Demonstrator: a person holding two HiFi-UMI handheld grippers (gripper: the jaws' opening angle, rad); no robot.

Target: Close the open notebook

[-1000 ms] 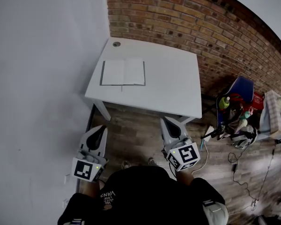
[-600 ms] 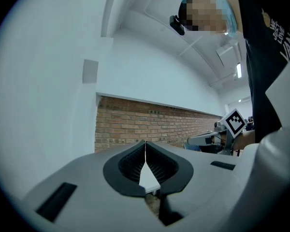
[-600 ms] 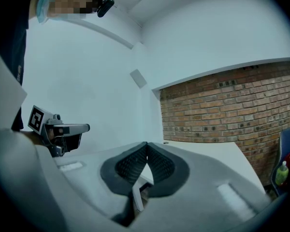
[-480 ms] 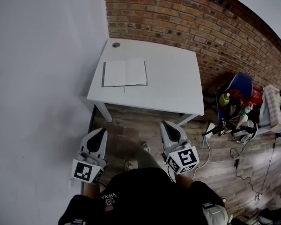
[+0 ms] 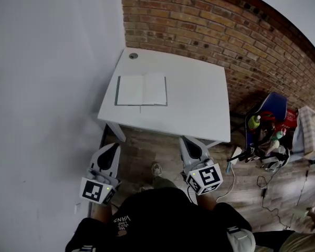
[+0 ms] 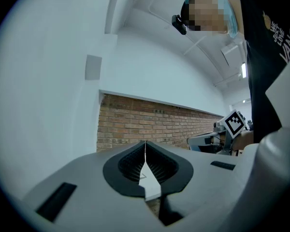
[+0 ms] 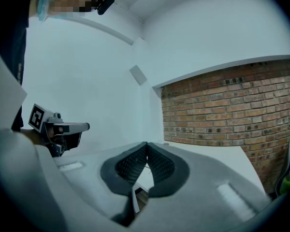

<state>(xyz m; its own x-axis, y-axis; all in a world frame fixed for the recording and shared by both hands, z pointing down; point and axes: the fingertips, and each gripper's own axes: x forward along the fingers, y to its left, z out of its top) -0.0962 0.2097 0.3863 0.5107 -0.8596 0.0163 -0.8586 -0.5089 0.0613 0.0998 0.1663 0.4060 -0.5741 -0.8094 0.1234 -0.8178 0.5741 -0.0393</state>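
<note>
An open notebook [image 5: 142, 90] with blank white pages lies flat on the left half of a white table [image 5: 199, 104], spine running away from me. Both grippers hang well short of the table, over the wooden floor, and point toward it. My left gripper [image 5: 113, 146] has its jaws pressed together with nothing between them, as the left gripper view shows [image 6: 145, 146]. My right gripper [image 5: 188, 141] sits just before the table's near edge, its dark ribbed pads also meeting at the tip and empty [image 7: 146, 149].
A brick wall [image 5: 226, 30] backs the table and a plain white wall [image 5: 52, 88] runs along its left. A blue chair [image 5: 268, 117] piled with bottles and gear stands at the right, cables [image 5: 262, 182] trailing over the floor. A round grommet [image 5: 133, 56] marks the table's far left corner.
The table and notebook have drawn a little nearer and lower in the head view as the person steps forward. Both grippers stay shut and keep their pose.
</note>
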